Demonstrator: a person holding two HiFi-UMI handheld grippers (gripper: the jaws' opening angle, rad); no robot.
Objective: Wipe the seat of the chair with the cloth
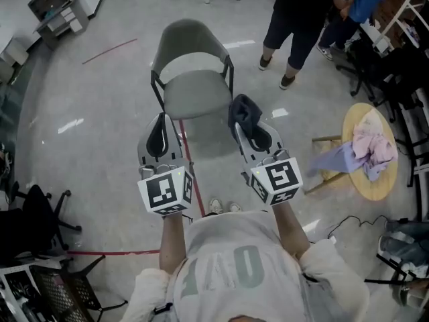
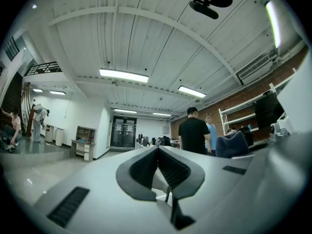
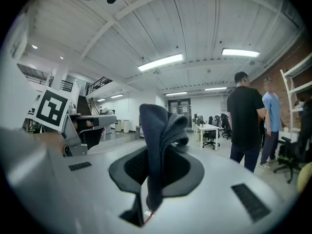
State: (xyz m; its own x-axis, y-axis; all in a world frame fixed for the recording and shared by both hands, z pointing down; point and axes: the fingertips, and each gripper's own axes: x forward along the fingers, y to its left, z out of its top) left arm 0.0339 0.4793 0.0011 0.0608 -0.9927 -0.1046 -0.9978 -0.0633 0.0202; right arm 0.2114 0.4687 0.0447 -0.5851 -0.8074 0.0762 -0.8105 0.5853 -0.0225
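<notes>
The grey chair point(image 1: 193, 79) stands on the floor ahead of me, its seat point(image 1: 196, 96) bare. In the head view my right gripper point(image 1: 249, 129) is held up just right of the seat's front edge, shut on a dark blue cloth point(image 1: 242, 110) that bunches up over its tips. My left gripper point(image 1: 159, 121) hangs level with it, left of the seat's front, jaws shut with nothing between them. Both gripper views tilt up at the ceiling. The right gripper view shows the cloth point(image 3: 159, 130) pinched upright in the right gripper point(image 3: 156, 156). The left gripper point(image 2: 157, 152) shows its pads pressed together.
Two people point(image 1: 298, 15) stand behind the chair to the right. A round wooden stool point(image 1: 365, 180) with pink and lilac cloths is on the right. A black office chair point(image 1: 37, 213) is at left, with red tape lines point(image 1: 191, 173) on the floor.
</notes>
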